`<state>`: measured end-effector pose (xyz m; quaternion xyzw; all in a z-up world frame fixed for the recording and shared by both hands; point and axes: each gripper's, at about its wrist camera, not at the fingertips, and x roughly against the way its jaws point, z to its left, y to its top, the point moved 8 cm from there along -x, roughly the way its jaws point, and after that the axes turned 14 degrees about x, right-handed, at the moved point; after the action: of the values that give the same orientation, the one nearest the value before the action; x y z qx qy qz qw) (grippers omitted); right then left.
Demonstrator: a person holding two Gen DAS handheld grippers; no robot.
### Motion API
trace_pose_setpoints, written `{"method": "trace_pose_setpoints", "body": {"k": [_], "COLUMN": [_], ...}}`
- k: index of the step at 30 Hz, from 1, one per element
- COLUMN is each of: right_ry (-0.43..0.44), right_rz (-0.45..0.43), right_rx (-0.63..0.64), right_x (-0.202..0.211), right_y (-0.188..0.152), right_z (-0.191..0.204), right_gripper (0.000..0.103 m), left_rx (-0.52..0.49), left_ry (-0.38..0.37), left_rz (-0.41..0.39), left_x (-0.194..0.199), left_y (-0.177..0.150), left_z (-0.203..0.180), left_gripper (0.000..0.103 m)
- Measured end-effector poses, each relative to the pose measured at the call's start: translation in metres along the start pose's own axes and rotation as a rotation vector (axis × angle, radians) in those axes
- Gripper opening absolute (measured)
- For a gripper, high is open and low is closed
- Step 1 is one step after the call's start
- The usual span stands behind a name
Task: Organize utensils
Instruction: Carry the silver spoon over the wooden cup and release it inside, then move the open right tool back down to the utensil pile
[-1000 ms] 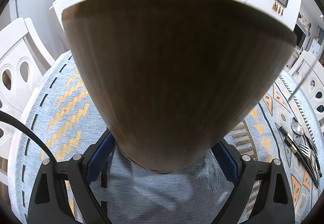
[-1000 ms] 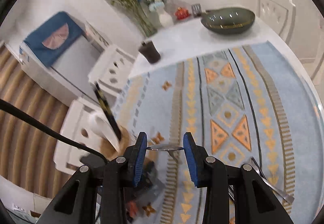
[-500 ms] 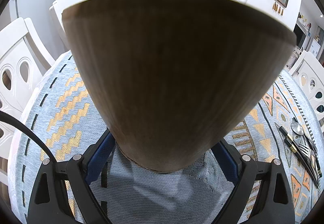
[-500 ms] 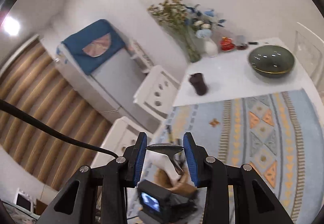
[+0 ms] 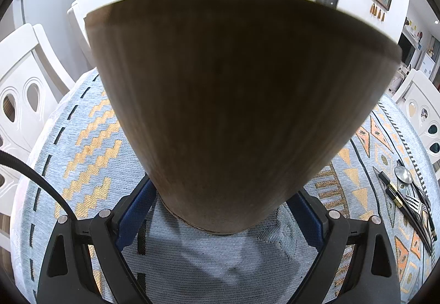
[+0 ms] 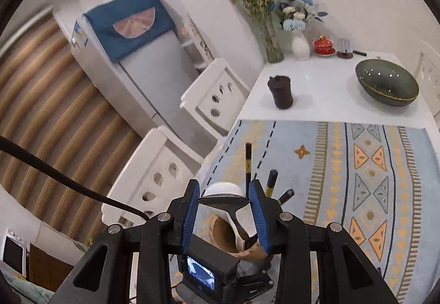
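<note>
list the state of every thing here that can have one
wooden holder: upright on the tablecloth, clamped near its base by the left claw
spoon: gripped by its bowl in the right claw, above the holder
black-handled utensils: standing in the holder
cutlery on the cloth: lying flat, not yet sorted

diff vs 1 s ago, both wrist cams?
The right gripper, still shut on the spoon, swung from over the patterned cloth to above the wooden holder, where dark utensil handles already stand. The left gripper kept its clamp on the holder; the left view is unchanged.
</note>
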<state>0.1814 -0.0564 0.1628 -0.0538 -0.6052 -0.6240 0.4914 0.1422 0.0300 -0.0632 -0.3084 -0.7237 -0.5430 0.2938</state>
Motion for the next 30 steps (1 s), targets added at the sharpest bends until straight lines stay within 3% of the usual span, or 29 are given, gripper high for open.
{"method": "trace_pose_setpoints", "body": {"k": [8, 10, 13, 19, 26, 30], "right_ry": [-0.004, 0.025, 0.049, 0.019, -0.151, -0.200], "right_rz": [0.048, 0.056, 0.015, -0.059, -0.069, -0.021], "right_rx": [-0.019, -0.048, -0.074, -0.062, 0.038, 0.018], "right_x": [-0.010, -0.011, -0.003, 0.026, 0.059, 0.066], "right_y": [-0.005, -0.006, -0.002, 0.009, -0.003, -0.030], "right_z": [-0.007, -0.009, -0.012, -0.020, -0.030, -0.047], "right_gripper": [0.036, 0.044, 0.055, 0.056, 0.057, 0.067], "left_rx": [0.000, 0.000, 0.001, 0.000, -0.001, 0.000], "left_ry": [0.000, 0.000, 0.000, 0.001, 0.002, 0.002], "left_rz": [0.000, 0.001, 0.002, 0.002, 0.002, 0.002], "left_x": [0.000, 0.000, 0.000, 0.000, 0.000, 0.000], "left_y": [0.000, 0.000, 0.000, -0.001, -0.001, -0.001], "left_z": [0.000, 0.000, 0.001, 0.001, 0.001, 0.001], "left_gripper": [0.094, 0.094, 0.094, 0.094, 0.094, 0.094]}}
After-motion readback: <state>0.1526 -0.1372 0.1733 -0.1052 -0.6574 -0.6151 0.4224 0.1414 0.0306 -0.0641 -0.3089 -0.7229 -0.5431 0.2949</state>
